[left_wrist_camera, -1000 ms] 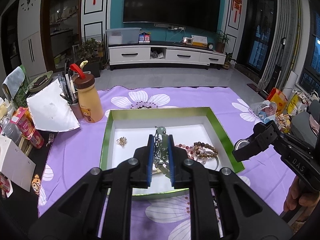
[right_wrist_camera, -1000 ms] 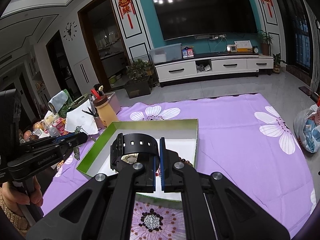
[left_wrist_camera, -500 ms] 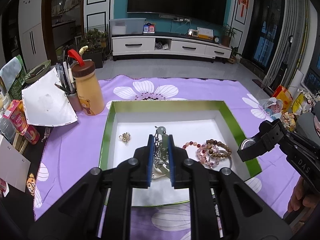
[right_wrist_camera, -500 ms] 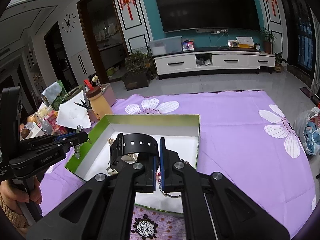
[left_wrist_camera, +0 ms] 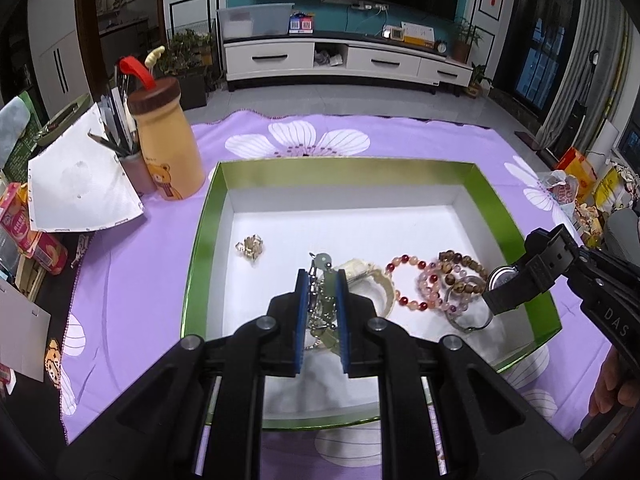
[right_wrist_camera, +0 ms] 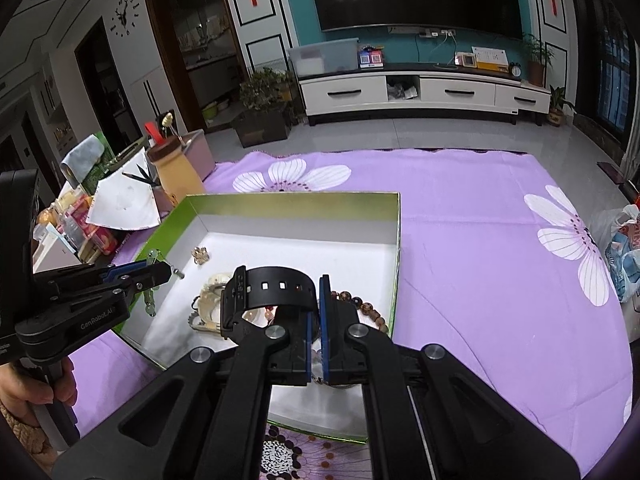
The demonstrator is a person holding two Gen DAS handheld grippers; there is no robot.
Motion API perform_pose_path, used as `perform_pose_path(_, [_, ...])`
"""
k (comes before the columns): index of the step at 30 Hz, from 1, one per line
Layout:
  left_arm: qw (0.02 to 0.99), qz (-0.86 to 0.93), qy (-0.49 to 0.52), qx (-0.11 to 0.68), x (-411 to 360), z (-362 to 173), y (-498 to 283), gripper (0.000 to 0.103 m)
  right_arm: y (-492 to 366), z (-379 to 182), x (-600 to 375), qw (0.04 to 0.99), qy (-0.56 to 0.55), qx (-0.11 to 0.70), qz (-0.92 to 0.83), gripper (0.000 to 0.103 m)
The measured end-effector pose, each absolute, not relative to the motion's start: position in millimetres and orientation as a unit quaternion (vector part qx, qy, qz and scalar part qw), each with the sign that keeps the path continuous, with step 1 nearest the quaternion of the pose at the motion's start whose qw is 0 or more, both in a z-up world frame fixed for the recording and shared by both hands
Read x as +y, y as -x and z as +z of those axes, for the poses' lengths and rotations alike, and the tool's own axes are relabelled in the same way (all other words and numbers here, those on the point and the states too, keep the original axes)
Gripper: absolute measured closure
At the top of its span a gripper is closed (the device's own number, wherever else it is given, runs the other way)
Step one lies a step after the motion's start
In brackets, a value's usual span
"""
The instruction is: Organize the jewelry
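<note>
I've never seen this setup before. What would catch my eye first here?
Probably the green-rimmed box on the purple flowered cloth, with bead bracelets heaped at its right side. Above it, the right gripper clamps a black watch, and the left gripper pinches a green pendant necklace.

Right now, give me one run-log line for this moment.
left gripper: shut on jade necklace | right gripper: shut on black watch | both over green box | bead bracelets inside
</note>
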State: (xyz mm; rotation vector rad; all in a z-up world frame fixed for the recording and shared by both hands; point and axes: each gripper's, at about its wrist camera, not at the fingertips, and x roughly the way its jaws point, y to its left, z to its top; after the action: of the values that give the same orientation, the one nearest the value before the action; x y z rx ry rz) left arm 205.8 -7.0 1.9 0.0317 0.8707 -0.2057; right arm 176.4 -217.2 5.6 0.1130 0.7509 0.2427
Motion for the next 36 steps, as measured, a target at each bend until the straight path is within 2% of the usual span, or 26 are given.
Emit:
perform_pose_path(12, [0.892, -0.094, -0.027, 0.441, -9, -9, -212, 0.09, -182, -3, -210, 0.915, -0.039, 0.387, 0.111, 0.099])
perform_pose_path(13, [0.891, -0.095, -0.029, 0.443, -9, -9, -213, 0.088, -182, -4, -210, 0.913, -0.036, 0.391, 0.108, 0.097])
perform_pose_path(15, [0.89, -0.094, -0.031, 0.445, -11, -8, -213, 0.073, -182, -4, -210, 0.911, -0.034, 0.397, 0.104, 0.089])
perform_pose_path(17, [0.891, -0.092, -0.034, 0.443, -11, -5, -211, 0.045, -181, -3, -210, 0.911, -0.029, 0.401, 0.095, 0.08])
perform_pose_path(19, [0.893, -0.092, -0.031, 0.44, -10, 2, -209, 0.033, -178, -1, -212, 0.911, -0.029, 0.402, 0.089, 0.071])
perform_pose_path(21, [0.895, -0.09, -0.032, 0.436, -10, 13, -205, 0.026, -174, 6, -216, 0.913, -0.032, 0.399, 0.085, 0.054])
perform_pose_path(22, [0.895, -0.089, -0.032, 0.435, -10, 17, -204, 0.02, -171, 13, -217, 0.915, -0.031, 0.394, 0.083, 0.05])
perform_pose_path(24, [0.896, -0.087, -0.036, 0.433, -11, 30, -200, 0.011, -167, 27, -217, 0.918, -0.027, 0.386, 0.082, 0.032])
perform_pose_path(25, [0.896, -0.084, -0.039, 0.434, -11, 34, -199, 0.006, -165, 33, -216, 0.919, -0.025, 0.384, 0.082, 0.028])
perform_pose_path(27, [0.897, -0.072, -0.043, 0.435, -10, 47, -195, 0.002, -162, 48, -215, 0.921, -0.019, 0.381, 0.078, 0.011])
perform_pose_path(29, [0.895, -0.073, -0.046, 0.438, -9, 59, -193, 0.002, -161, 65, -215, 0.92, -0.02, 0.385, 0.075, 0.002])
perform_pose_path(36, [0.902, -0.052, -0.041, 0.426, -1, 110, -178, 0.002, -162, 104, -209, 0.902, -0.004, 0.425, 0.073, 0.001])
